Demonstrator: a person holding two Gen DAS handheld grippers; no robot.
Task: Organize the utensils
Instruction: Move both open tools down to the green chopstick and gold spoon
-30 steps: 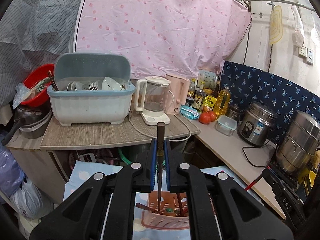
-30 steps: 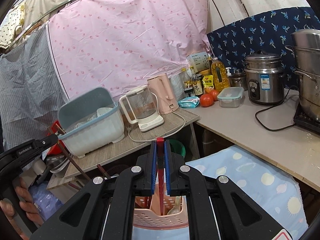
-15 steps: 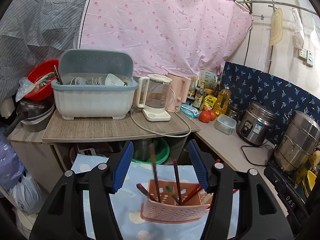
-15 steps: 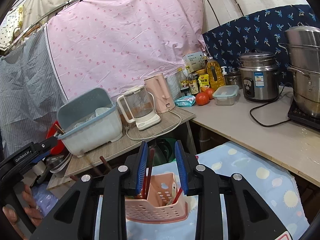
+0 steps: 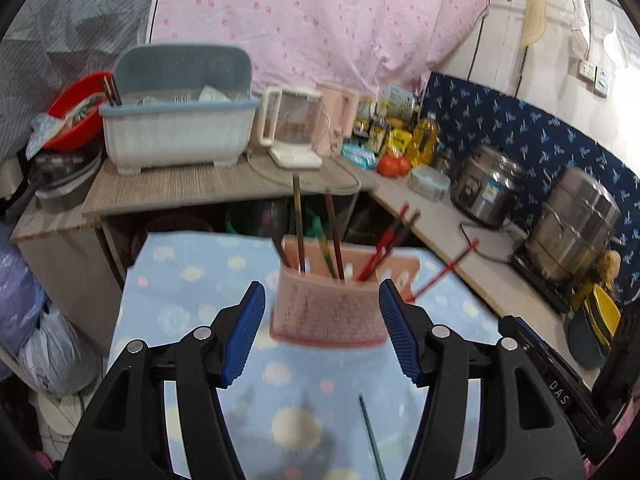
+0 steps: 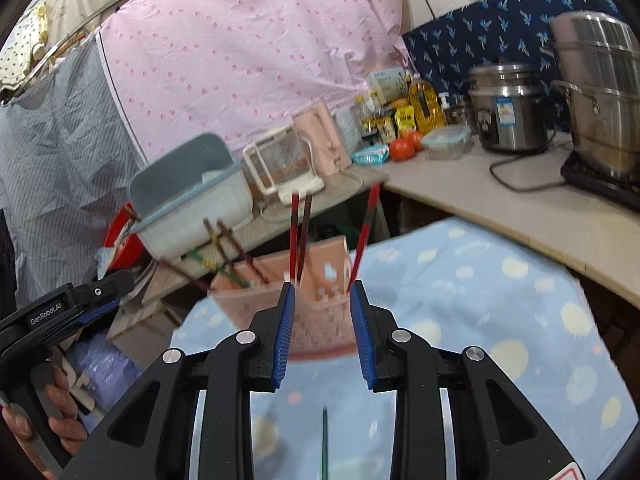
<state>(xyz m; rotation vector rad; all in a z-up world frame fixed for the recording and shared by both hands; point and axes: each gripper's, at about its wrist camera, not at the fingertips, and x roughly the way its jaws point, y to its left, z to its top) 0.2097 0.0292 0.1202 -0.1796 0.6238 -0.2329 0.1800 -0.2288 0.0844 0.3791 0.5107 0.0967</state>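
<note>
A pink utensil basket (image 5: 330, 308) stands on a blue spotted cloth (image 5: 192, 304) and holds several brown, red and green chopsticks (image 5: 298, 232). My left gripper (image 5: 322, 332) is open and empty, its jaws spread wide just in front of the basket. In the right wrist view the same basket (image 6: 320, 280) shows, with red chopsticks (image 6: 294, 236) standing in it. My right gripper (image 6: 322, 332) is open and empty, close in front of the basket. One green chopstick (image 5: 370, 436) lies on the cloth below the grippers; it also shows in the right wrist view (image 6: 324, 440).
Behind the cloth a wooden counter (image 5: 192, 188) carries a blue dish rack (image 5: 176, 120), a clear kettle (image 5: 292, 124) and a pink kettle (image 6: 320, 140). A side counter (image 6: 520, 208) holds a rice cooker (image 6: 508, 116), steel pots (image 5: 580, 224), bottles and tomatoes (image 5: 394, 166).
Both grippers have opened and let go of the chopsticks they held, which now stand in the basket. Both have drawn back and tilted down, so the cloth and a loose green chopstick show.
</note>
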